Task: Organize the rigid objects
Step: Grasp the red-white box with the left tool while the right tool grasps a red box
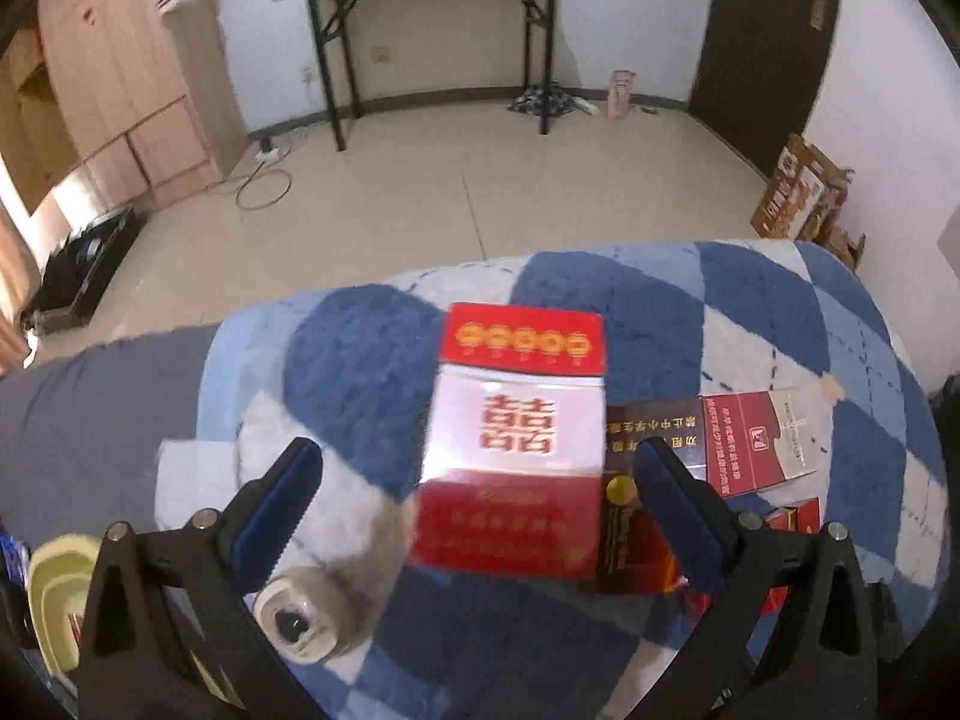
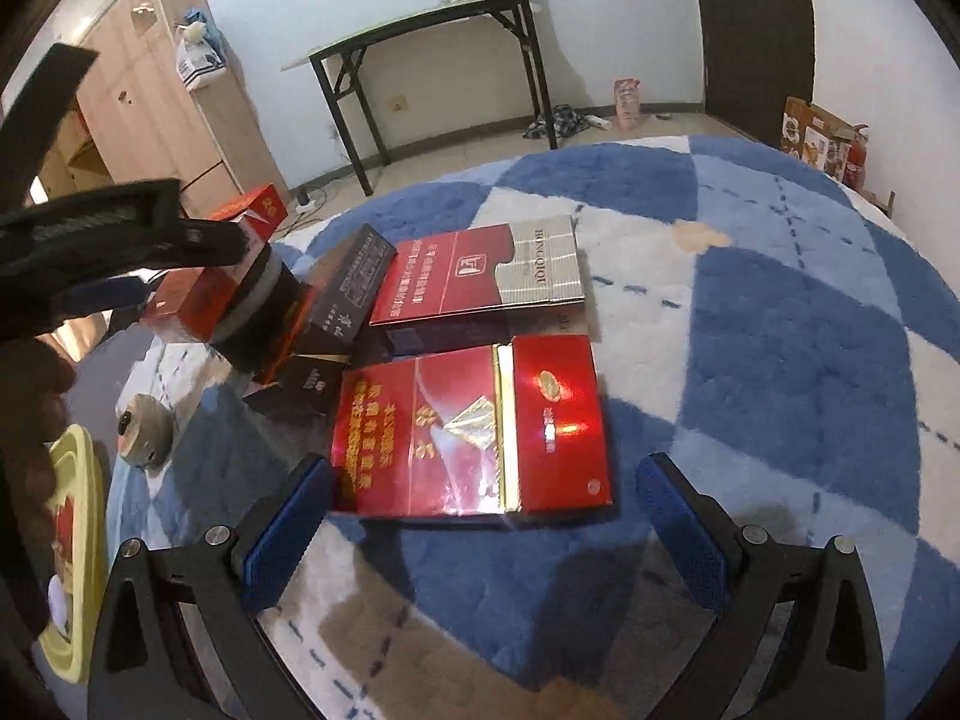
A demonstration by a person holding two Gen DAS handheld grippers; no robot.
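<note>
below, left gripper jaws wide, a red-and-white box between them, touching neither finger, above the blue checked rug; right gripper jaws wide, empty, over a glossy red pack lying flat

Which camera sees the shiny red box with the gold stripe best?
The right wrist view: the shiny red box lies whole and flat just ahead of the right tool. The left wrist view shows only a small red corner of it at the side.
</note>
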